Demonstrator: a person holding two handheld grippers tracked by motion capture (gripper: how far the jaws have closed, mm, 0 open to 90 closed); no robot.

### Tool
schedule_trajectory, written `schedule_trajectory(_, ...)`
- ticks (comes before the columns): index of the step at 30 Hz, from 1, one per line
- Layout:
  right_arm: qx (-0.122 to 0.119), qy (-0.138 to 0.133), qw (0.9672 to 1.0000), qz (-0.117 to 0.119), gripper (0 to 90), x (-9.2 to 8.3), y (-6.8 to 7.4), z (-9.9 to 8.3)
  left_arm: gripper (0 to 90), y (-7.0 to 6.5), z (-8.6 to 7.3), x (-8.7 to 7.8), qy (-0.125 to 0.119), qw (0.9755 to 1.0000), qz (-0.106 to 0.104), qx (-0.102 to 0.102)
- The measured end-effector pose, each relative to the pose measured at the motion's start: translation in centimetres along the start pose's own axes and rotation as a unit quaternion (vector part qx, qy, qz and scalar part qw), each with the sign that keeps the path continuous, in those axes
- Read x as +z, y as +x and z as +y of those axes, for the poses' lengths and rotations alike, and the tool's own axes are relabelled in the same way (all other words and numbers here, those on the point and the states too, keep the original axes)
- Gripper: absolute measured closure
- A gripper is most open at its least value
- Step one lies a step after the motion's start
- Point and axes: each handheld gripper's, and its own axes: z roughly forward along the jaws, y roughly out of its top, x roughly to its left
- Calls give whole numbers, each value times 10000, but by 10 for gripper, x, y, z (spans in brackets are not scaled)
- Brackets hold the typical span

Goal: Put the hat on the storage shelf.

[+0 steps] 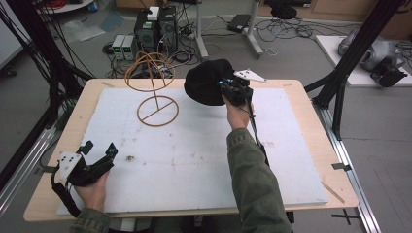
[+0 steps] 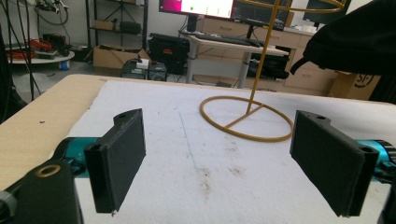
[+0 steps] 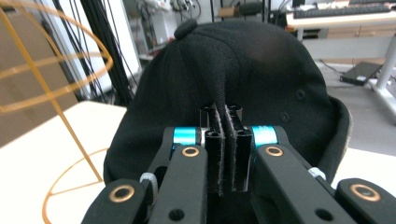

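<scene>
Cap (image 1: 206,82), black with a button on its crown and small eyelets, hangs above the table's far edge near the middle, just beside the wire stand (image 1: 153,90). My right gripper (image 1: 237,90) has its jaws clamped tight on a pinch of the fabric. To seat it well, I judge I should carry it over the stand's upper hoops, keep the opening facing down, and lower before letting go. My left gripper (image 1: 99,155) rests by the near left corner, jaws spread wide and holding nothing.
</scene>
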Motion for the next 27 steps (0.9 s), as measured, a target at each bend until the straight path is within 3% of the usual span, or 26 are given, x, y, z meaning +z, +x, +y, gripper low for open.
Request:
schedule_trajectory(9,44,-458,9989,87,884,-13,6,16,185,-1,0,1,3,10000,1,-15)
schedule_trajectory(13,174,-696,9973,125,884,-18,7,23,185,-1,0,0,2,10000,-19,16)
schedule_trajectory(17,55,-781,9969,45,884,-19,11,30,185,-2,0,1,-14,10000,-26,54)
schedule_trajectory(27,-202,-1154,9928,233,891,-20,38,57,183,-2,-1,2,26,10000,-65,50)
